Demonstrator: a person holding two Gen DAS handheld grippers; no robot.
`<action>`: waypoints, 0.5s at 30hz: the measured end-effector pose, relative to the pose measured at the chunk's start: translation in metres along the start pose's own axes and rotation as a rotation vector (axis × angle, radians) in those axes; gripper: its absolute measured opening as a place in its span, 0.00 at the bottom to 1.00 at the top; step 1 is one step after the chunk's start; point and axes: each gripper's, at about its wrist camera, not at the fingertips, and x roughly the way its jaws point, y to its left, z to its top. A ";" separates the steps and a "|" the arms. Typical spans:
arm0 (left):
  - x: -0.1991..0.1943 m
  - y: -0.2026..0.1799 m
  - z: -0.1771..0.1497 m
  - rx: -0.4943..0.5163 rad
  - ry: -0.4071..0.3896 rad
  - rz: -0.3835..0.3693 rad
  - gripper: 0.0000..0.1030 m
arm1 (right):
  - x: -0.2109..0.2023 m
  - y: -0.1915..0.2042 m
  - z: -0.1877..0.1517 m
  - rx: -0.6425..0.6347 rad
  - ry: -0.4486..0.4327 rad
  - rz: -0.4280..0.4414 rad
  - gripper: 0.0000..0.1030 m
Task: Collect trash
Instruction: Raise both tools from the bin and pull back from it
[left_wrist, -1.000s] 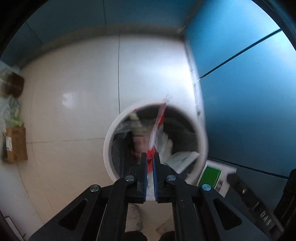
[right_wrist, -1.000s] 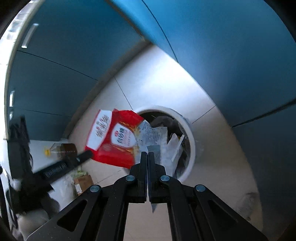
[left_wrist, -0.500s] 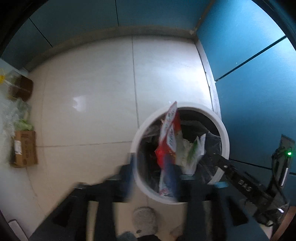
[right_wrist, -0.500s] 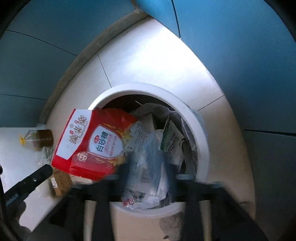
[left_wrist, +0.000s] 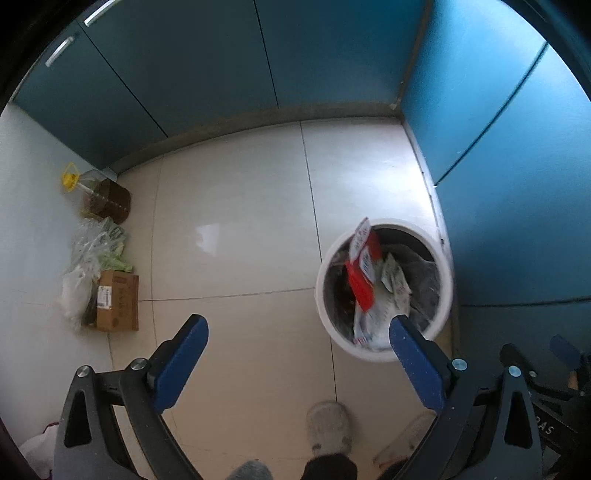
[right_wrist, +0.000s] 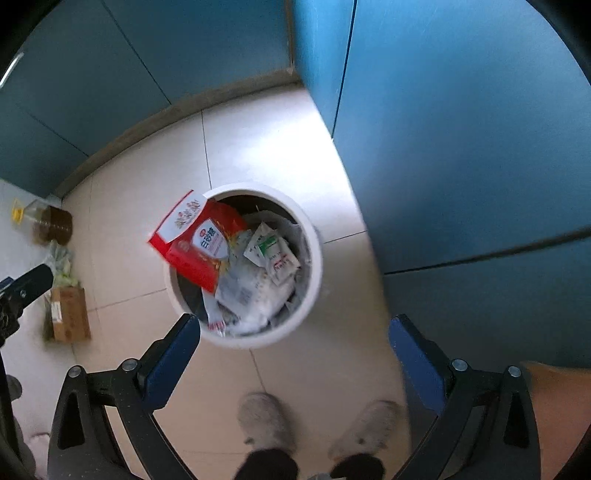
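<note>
Both claws, left and right, gape wide and empty above the white bin, where the red sugar bag lies, presumably just dropped.

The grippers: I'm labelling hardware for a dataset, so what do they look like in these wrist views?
Both match. The left gripper and right gripper each have a black frame with triangular cut-outs and silver bolts, and two flat blue fingers. White lettering marks the right one's side, seen at the left view's edge. No cables visible.
</note>
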 end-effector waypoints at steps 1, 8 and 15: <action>-0.009 -0.002 -0.003 0.004 -0.005 0.001 0.97 | -0.023 -0.002 -0.003 -0.009 -0.017 -0.016 1.00; -0.119 -0.003 -0.036 0.012 -0.050 -0.005 0.97 | -0.158 -0.016 -0.028 -0.039 -0.108 -0.028 1.00; -0.241 -0.007 -0.080 -0.026 -0.148 0.004 0.97 | -0.289 -0.042 -0.066 -0.084 -0.213 0.014 1.00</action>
